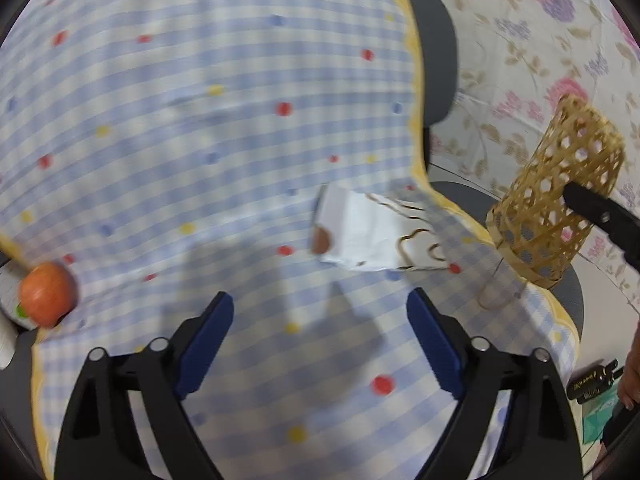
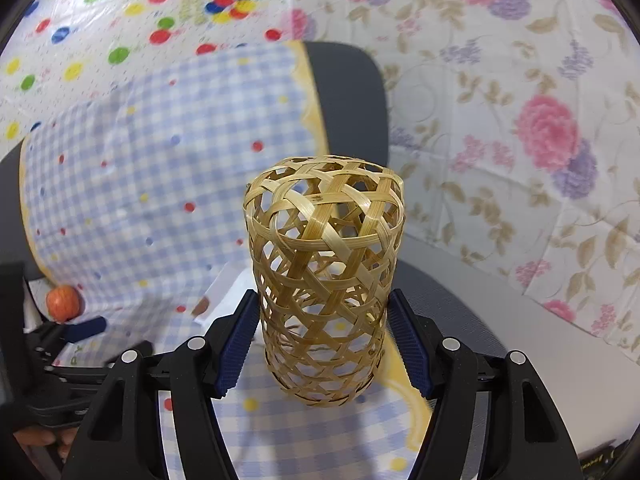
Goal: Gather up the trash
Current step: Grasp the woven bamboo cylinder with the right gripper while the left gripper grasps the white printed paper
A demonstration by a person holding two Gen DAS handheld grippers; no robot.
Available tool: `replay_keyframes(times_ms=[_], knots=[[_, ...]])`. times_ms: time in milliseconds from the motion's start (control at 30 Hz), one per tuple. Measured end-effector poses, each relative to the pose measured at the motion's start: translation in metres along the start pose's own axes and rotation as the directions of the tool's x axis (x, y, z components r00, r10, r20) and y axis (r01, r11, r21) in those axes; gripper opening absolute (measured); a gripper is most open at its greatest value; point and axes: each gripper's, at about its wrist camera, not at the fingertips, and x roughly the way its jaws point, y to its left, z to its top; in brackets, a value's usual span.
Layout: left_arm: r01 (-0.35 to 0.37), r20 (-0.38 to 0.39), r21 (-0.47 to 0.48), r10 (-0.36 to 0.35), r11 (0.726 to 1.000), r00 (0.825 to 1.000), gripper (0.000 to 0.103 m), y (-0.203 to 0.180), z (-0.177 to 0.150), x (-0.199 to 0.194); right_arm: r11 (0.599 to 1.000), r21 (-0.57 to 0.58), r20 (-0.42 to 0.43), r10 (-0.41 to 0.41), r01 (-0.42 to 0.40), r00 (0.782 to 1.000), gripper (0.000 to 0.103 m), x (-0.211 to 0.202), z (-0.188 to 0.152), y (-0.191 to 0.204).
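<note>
A crumpled white wrapper (image 1: 368,236) with brown line drawings lies on the blue checked tablecloth (image 1: 200,120), ahead of my open, empty left gripper (image 1: 320,344). A woven bamboo basket (image 2: 324,276) is held upside down, tilted, above the table's right edge; it also shows in the left wrist view (image 1: 560,204). My right gripper (image 2: 322,344) is shut on the basket, its blue pads (image 2: 238,344) pressing on both sides. A corner of the wrapper (image 2: 224,296) shows behind the basket.
An orange-red apple (image 1: 48,298) sits at the table's left edge; it also shows in the right wrist view (image 2: 63,302). A dark office chair (image 1: 436,52) stands beyond the table's far right edge. A floral sheet (image 2: 520,120) covers the floor.
</note>
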Motion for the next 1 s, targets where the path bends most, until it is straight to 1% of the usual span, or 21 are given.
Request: replay_keyframes(times_ms=[100, 267, 367, 433, 567, 667, 800, 833, 867, 900, 933, 967, 1000], knots=[[0.027, -0.019, 0.032, -0.027, 0.999, 0.999, 0.076, -0.02, 0.009, 0.019, 1.0, 0.021, 0.018, -0.007, 0.007, 1.0, 0.066, -0.002, 0.003, -0.011], [0.033, -0.075, 0.077, -0.027, 0.996, 0.997, 0.071, -0.045, 0.021, 0.058, 0.999, 0.052, 0.028, -0.018, 0.017, 0.999, 0.066, 0.002, 0.005, -0.026], [0.035, -0.117, 0.081, -0.025, 0.996, 0.993, 0.069, -0.053, 0.027, 0.08, 0.997, 0.075, 0.018, -0.018, 0.017, 1.0, 0.066, 0.011, 0.006, -0.034], [0.037, -0.158, 0.073, -0.025, 0.997, 0.987, 0.063, -0.055, 0.032, 0.094, 0.996, 0.086, 0.011, -0.02, 0.019, 1.0, 0.066, 0.017, 0.006, -0.039], [0.032, -0.182, 0.054, -0.022, 0.998, 0.983, 0.06, -0.058, 0.042, 0.11, 0.995, 0.102, 0.001, -0.019, 0.019, 1.0, 0.066, 0.025, 0.005, -0.045], [0.022, -0.24, 0.058, -0.007, 0.998, 0.971, 0.06, -0.063, 0.044, 0.127, 0.994, 0.111, -0.004, -0.016, 0.016, 1.0, 0.066, 0.028, 0.004, -0.048], [-0.022, -0.252, 0.096, 0.045, 0.995, 0.967, 0.059, -0.071, 0.045, 0.135, 0.994, 0.112, -0.01, -0.016, 0.017, 1.0, 0.066, 0.027, 0.002, -0.048], [-0.03, -0.251, 0.111, 0.057, 0.993, 0.966, 0.051, -0.074, 0.045, 0.135, 0.993, 0.112, -0.012, -0.017, 0.018, 1.0, 0.066, 0.026, 0.001, -0.048], [-0.024, -0.247, 0.119, 0.053, 0.993, 0.968, 0.042, -0.076, 0.045, 0.134, 0.993, 0.115, -0.013, -0.016, 0.018, 1.0, 0.066, 0.025, 0.0, -0.048], [-0.016, -0.245, 0.123, 0.046, 0.992, 0.968, 0.024, -0.079, 0.045, 0.134, 0.993, 0.116, -0.013, -0.017, 0.018, 1.0, 0.066, 0.023, -0.001, -0.048], [0.001, -0.243, 0.131, 0.032, 0.991, 0.969, 0.008, -0.081, 0.044, 0.133, 0.993, 0.115, -0.013, -0.018, 0.02, 1.0, 0.066, 0.021, -0.002, -0.048], [0.025, -0.244, 0.13, 0.008, 0.991, 0.97, 0.004, -0.083, 0.043, 0.131, 0.993, 0.113, -0.014, -0.02, 0.022, 1.0, 0.066, 0.019, -0.004, -0.048], [0.059, -0.237, 0.116, -0.03, 0.992, 0.971, 0.002, -0.08, 0.041, 0.125, 0.993, 0.114, -0.015, -0.02, 0.021, 1.0, 0.066, 0.017, -0.005, -0.048]])
